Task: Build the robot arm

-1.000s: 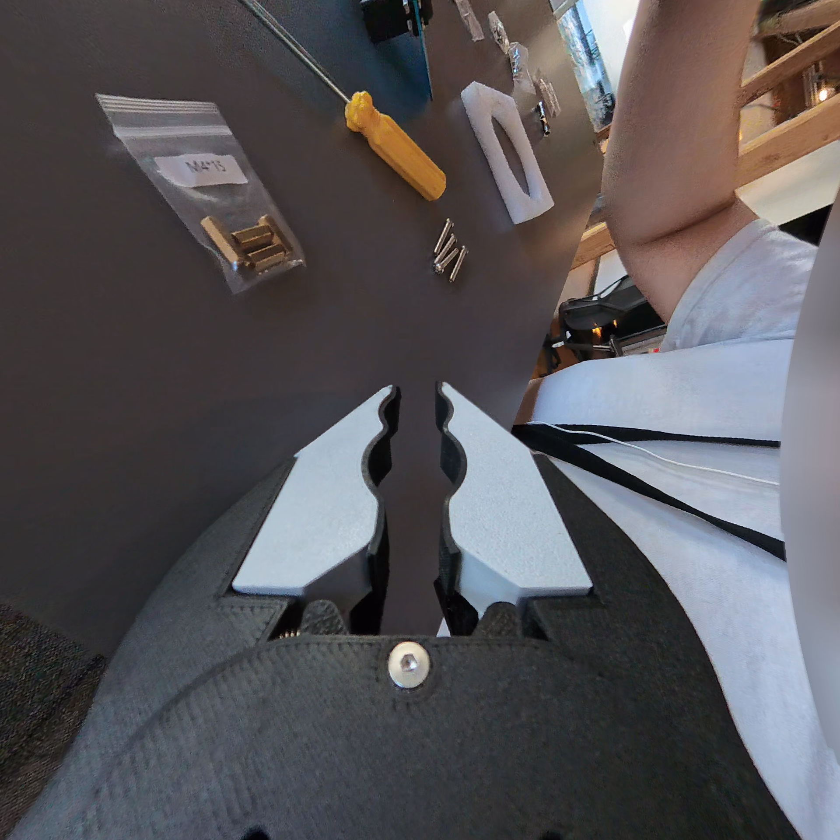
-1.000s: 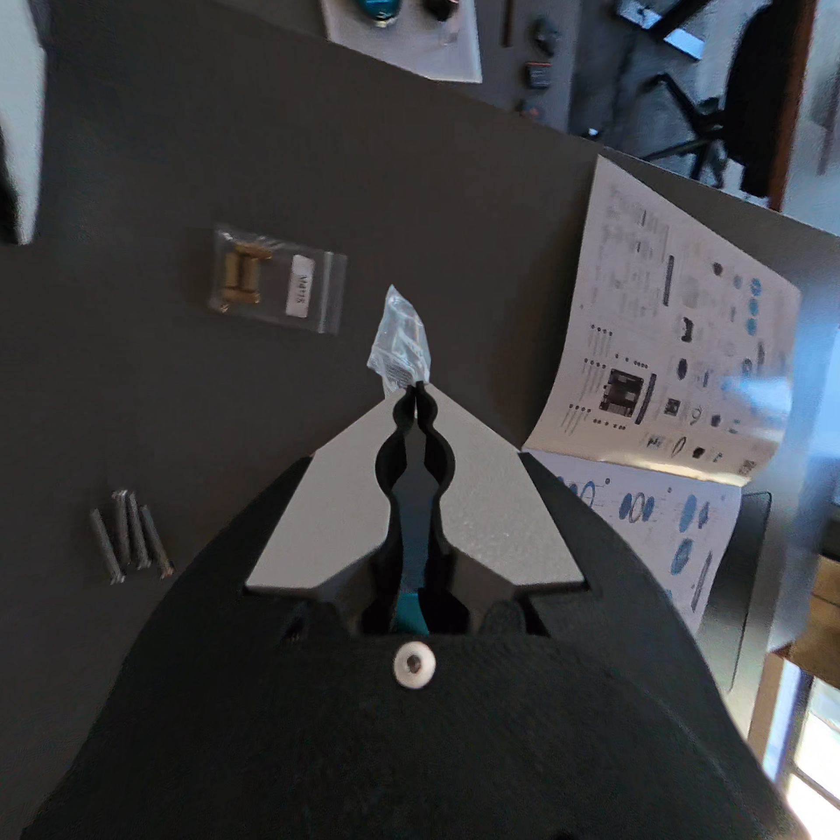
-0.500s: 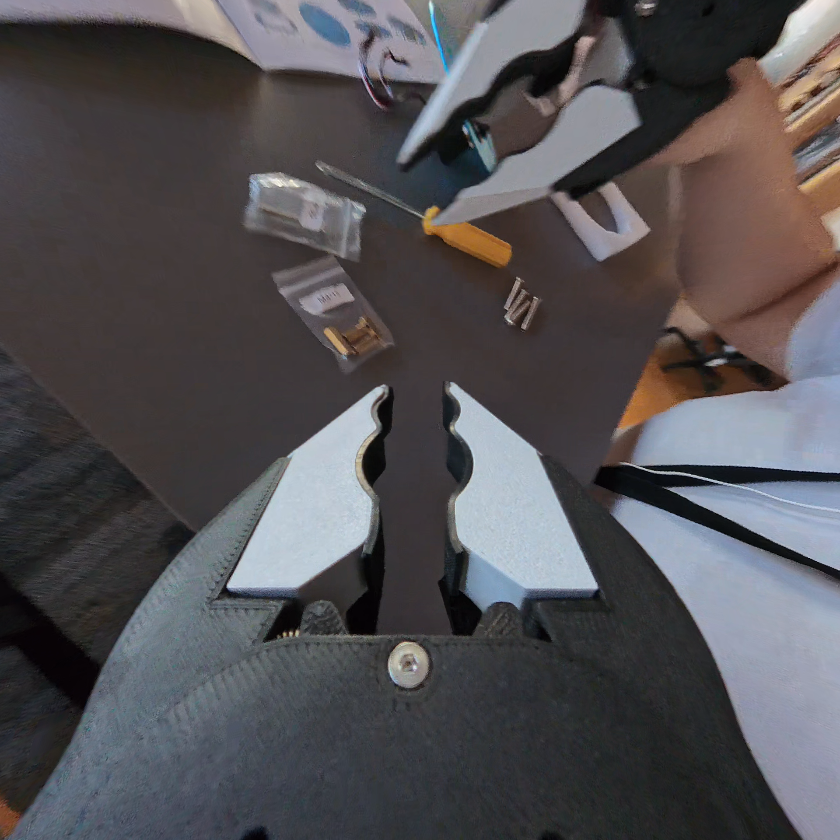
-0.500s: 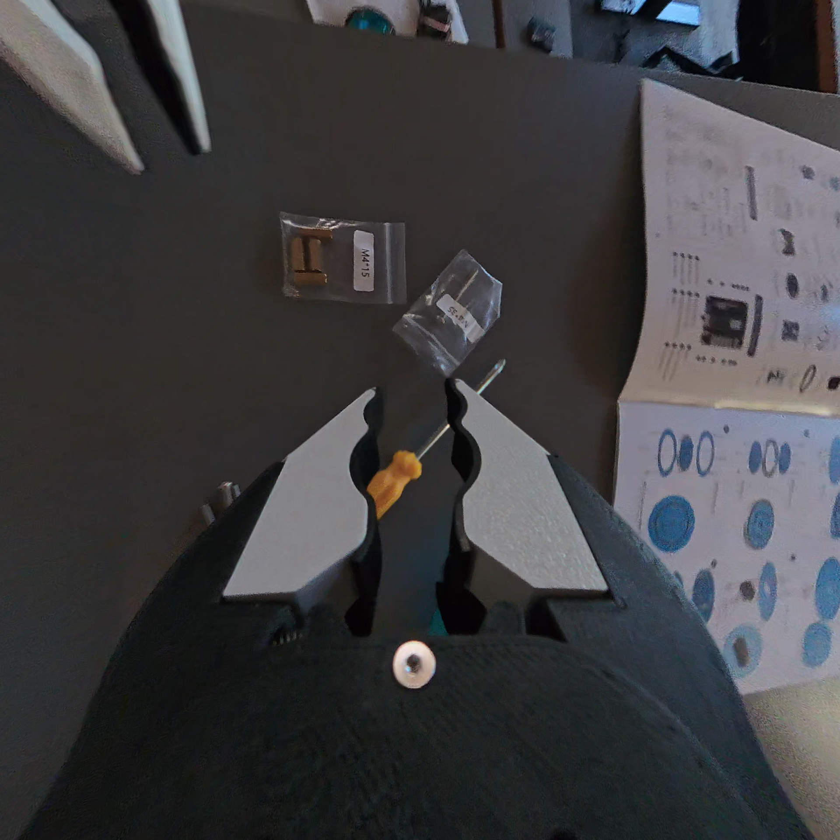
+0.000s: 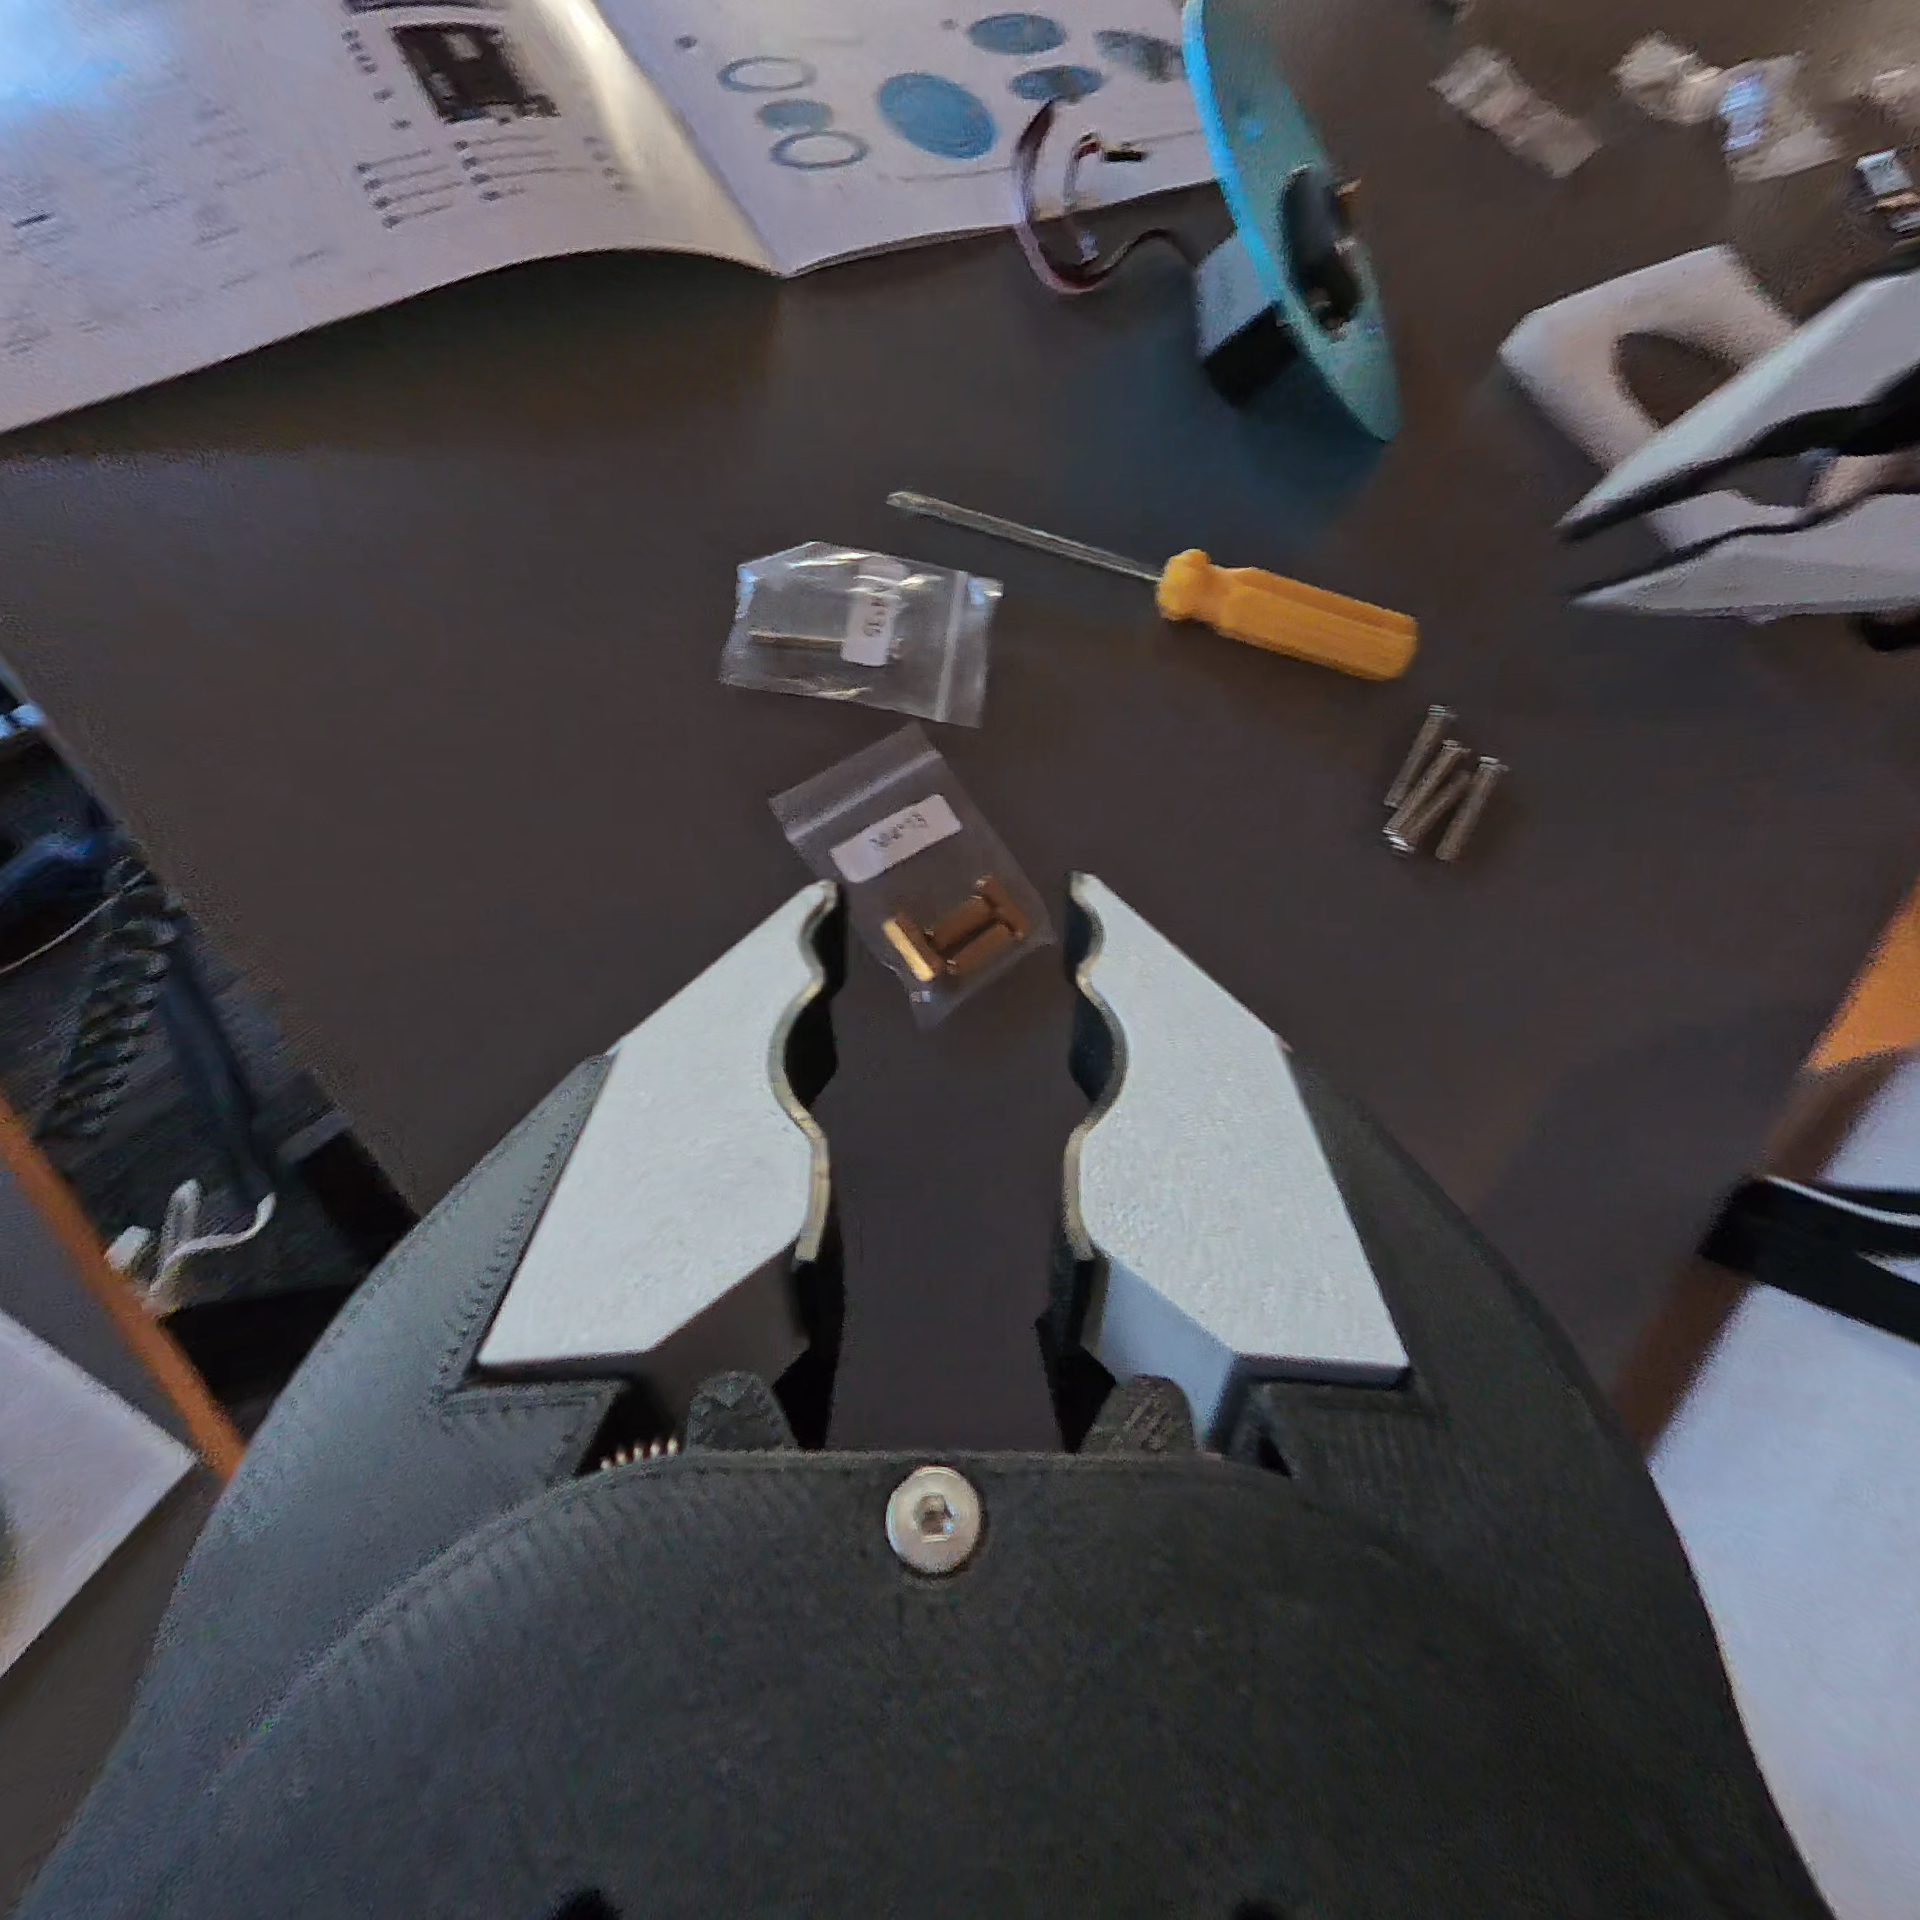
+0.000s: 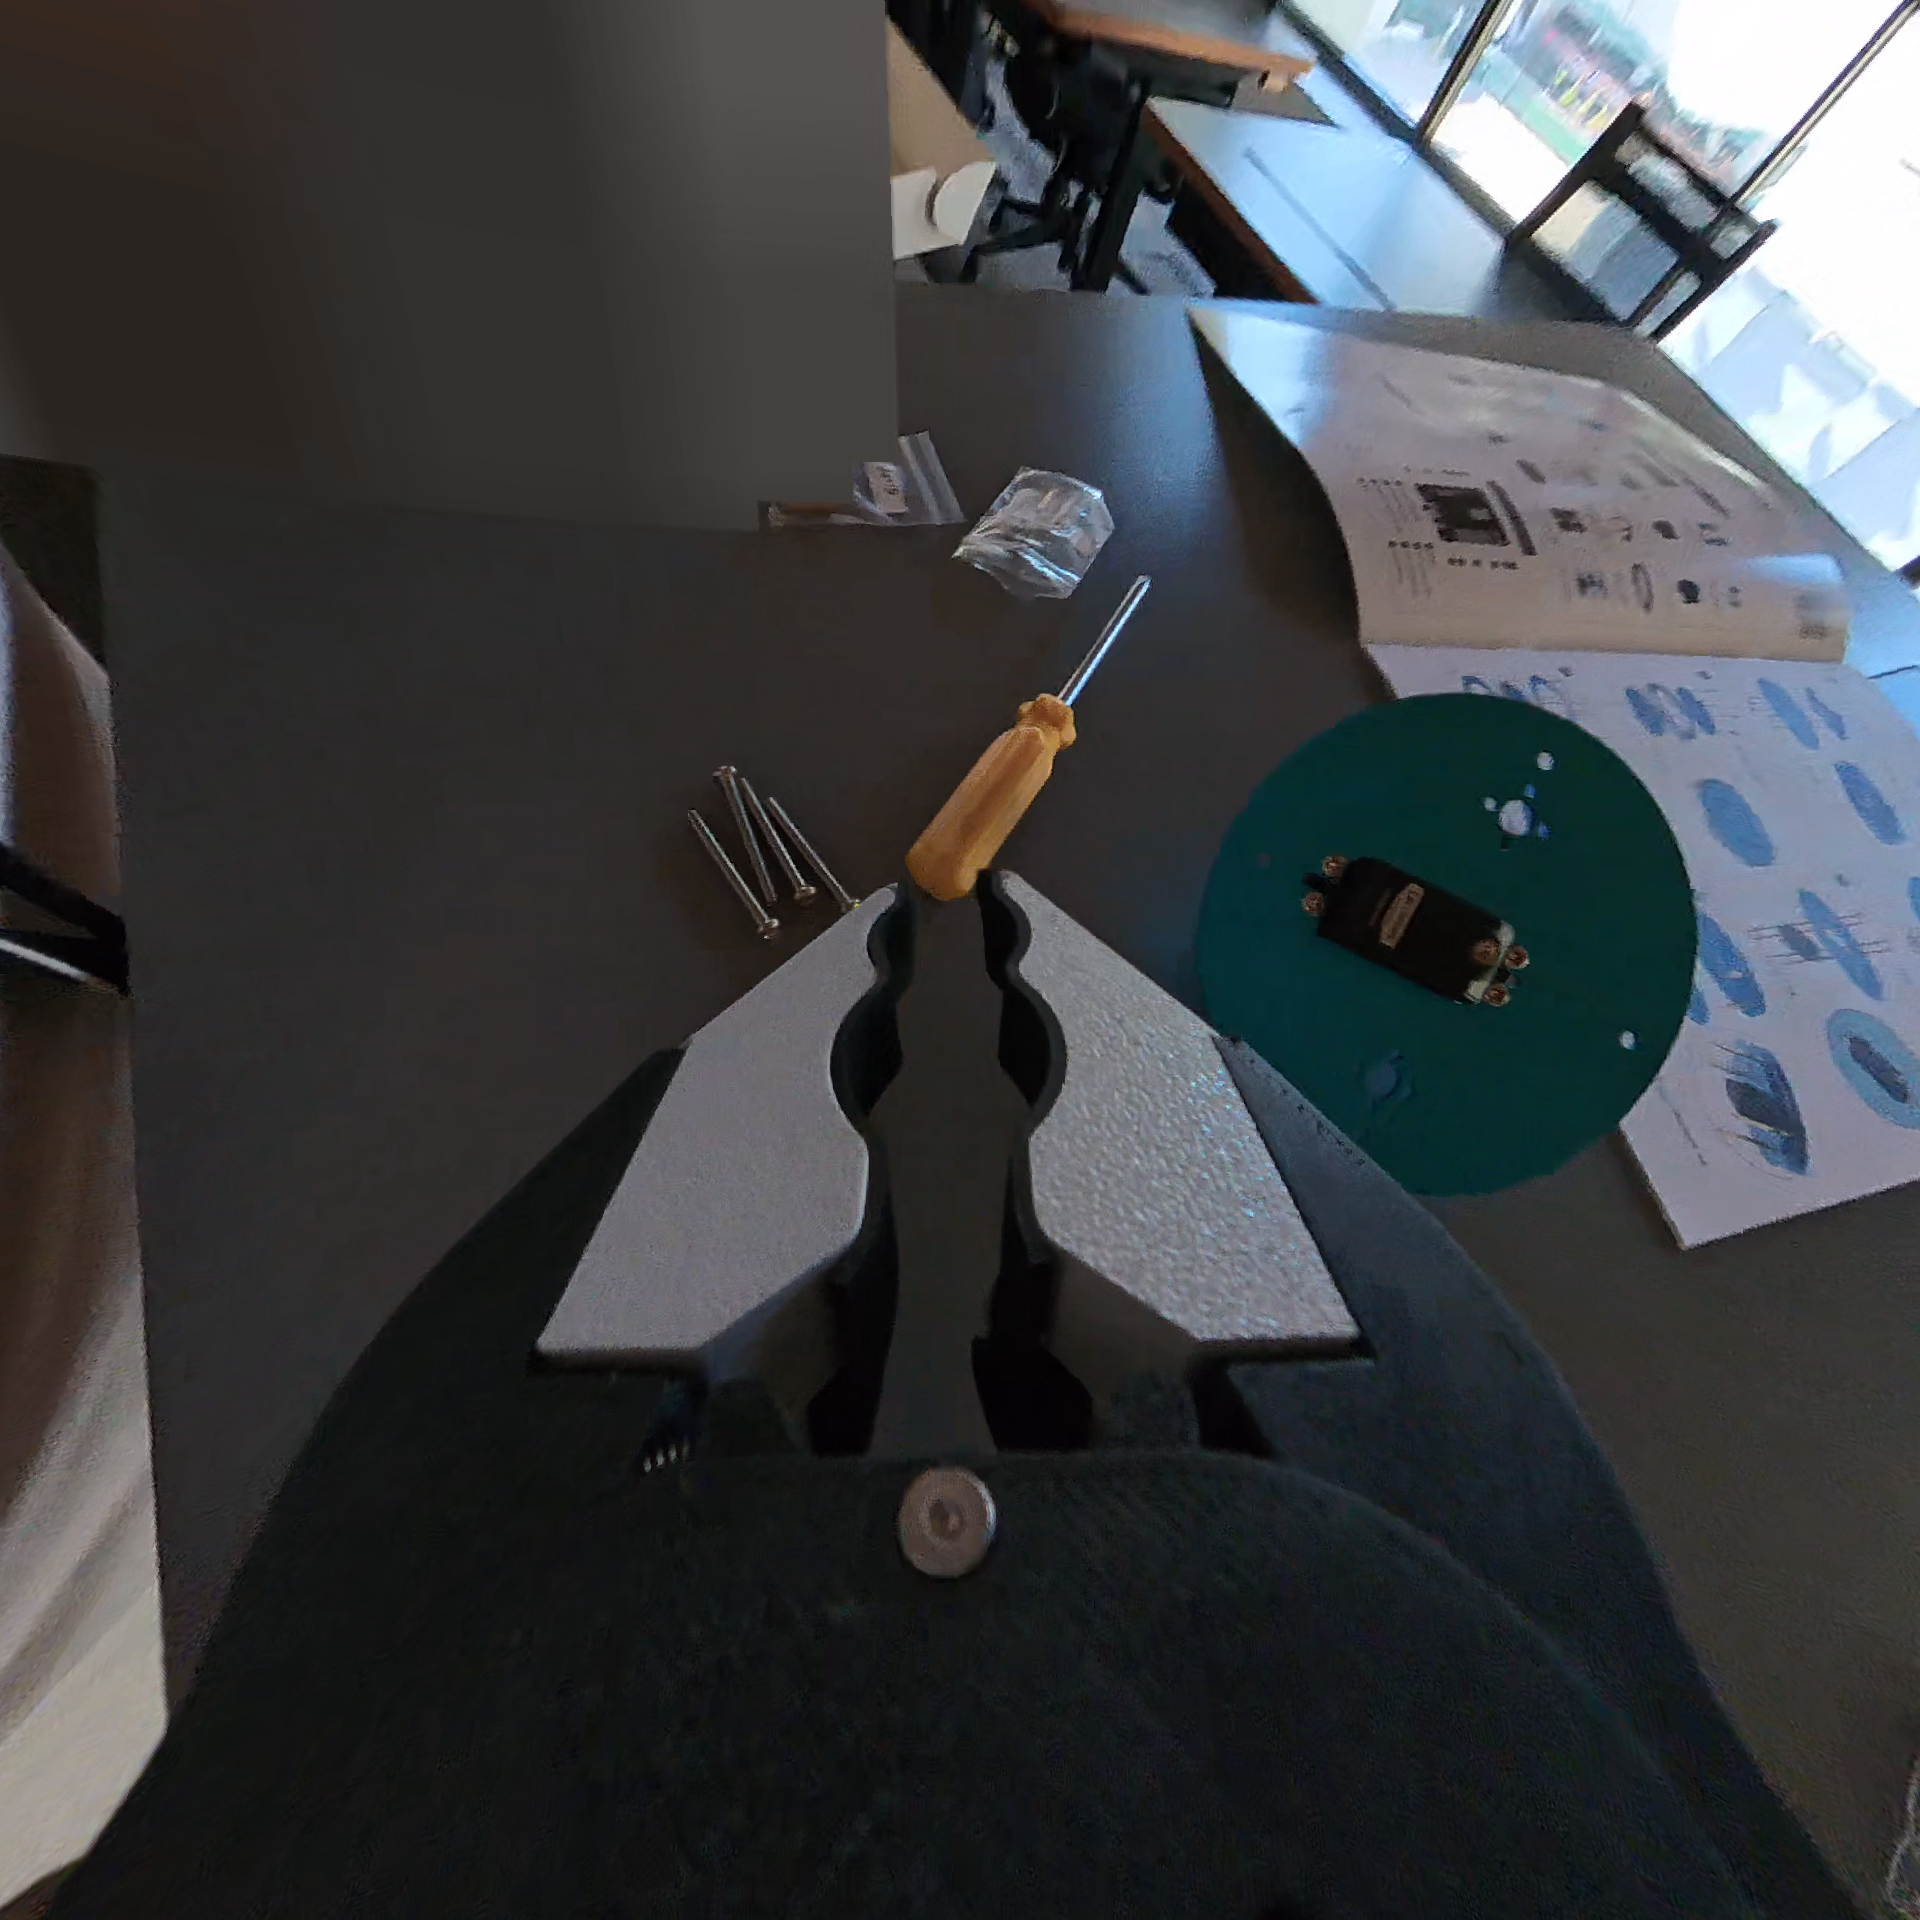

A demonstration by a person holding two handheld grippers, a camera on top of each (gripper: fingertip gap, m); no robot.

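My left gripper [image 5: 956,891] is open and empty, low over the dark table [image 5: 416,727]. A small clear bag of brass standoffs [image 5: 925,894] lies between its tips. A second clear bag [image 5: 862,634] lies just beyond. My right gripper [image 6: 945,891] is open a little and empty. Its tips are right at the butt of the orange-handled screwdriver [image 6: 987,800], which also shows in the left wrist view [image 5: 1288,613]. Several long screws [image 6: 769,852] lie left of the handle. The right gripper also shows at the right edge of the left wrist view [image 5: 1745,520].
A teal disc [image 6: 1444,1091] with a black servo [image 6: 1413,925] lies right of the screwdriver. An open instruction booklet [image 6: 1558,520] lies behind it. A white foam piece [image 5: 1621,343] is at the far right. The table edge [image 5: 1849,1018] and a person's white shirt are close by. About 15 centimetres separates my left fingertips from my right. The orange-handled screwdriver [image 6: 987,800] is about 5 centimetres from my right fingertips and 12 centimetres from my left. It is also in sight in the left wrist view [image 5: 1335,610].
My right gripper let go of the small clear bag, opened, and pulled back to the screwdriver handle. My left gripper swung toward the bag of brass standoffs and opened wider.
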